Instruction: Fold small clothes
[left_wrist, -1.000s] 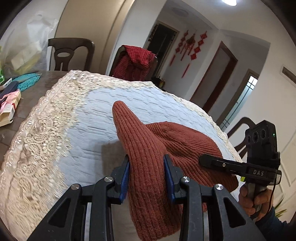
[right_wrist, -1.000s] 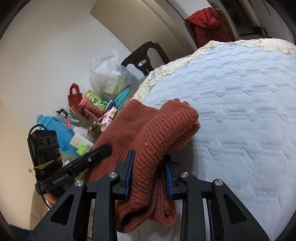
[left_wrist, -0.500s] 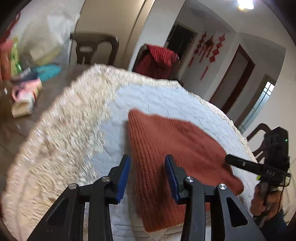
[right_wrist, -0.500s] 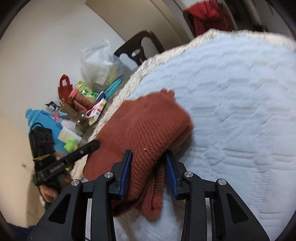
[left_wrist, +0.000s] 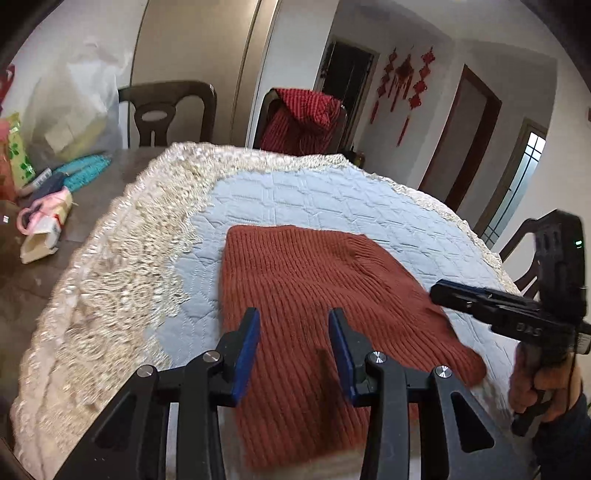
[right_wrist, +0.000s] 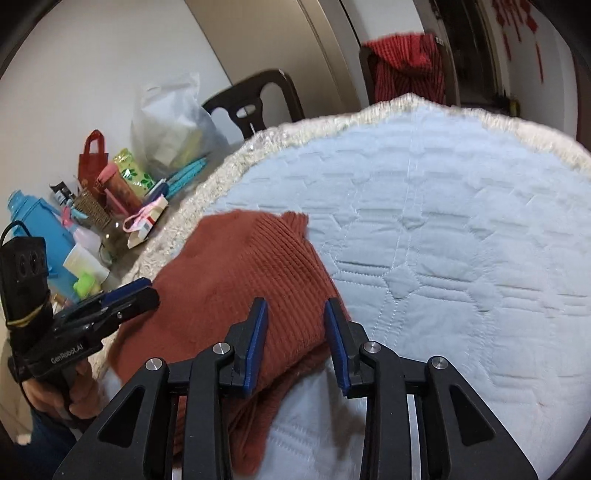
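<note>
A rust-red ribbed knit garment (left_wrist: 314, 295) lies folded flat on the pale blue quilted cloth (left_wrist: 314, 199); it also shows in the right wrist view (right_wrist: 240, 273). My left gripper (left_wrist: 293, 321) is open and hovers just above the garment's near part, holding nothing. My right gripper (right_wrist: 295, 310) is open over the garment's right edge, its jaws apart with no cloth between them. In the left wrist view the right gripper (left_wrist: 443, 291) sits at the garment's right edge. In the right wrist view the left gripper (right_wrist: 147, 290) sits at its left edge.
The quilted cloth has a cream lace border (left_wrist: 122, 258) over a dark table (left_wrist: 92, 206). Left of it stand bags, bottles and boxes (right_wrist: 110, 192). Dark chairs (left_wrist: 166, 110) stand behind; one carries a red garment (left_wrist: 303, 122).
Both grippers opened and let go of the garment. It dropped from a raised bunch to lie flat on the cloth. Both grippers drew back slightly.
</note>
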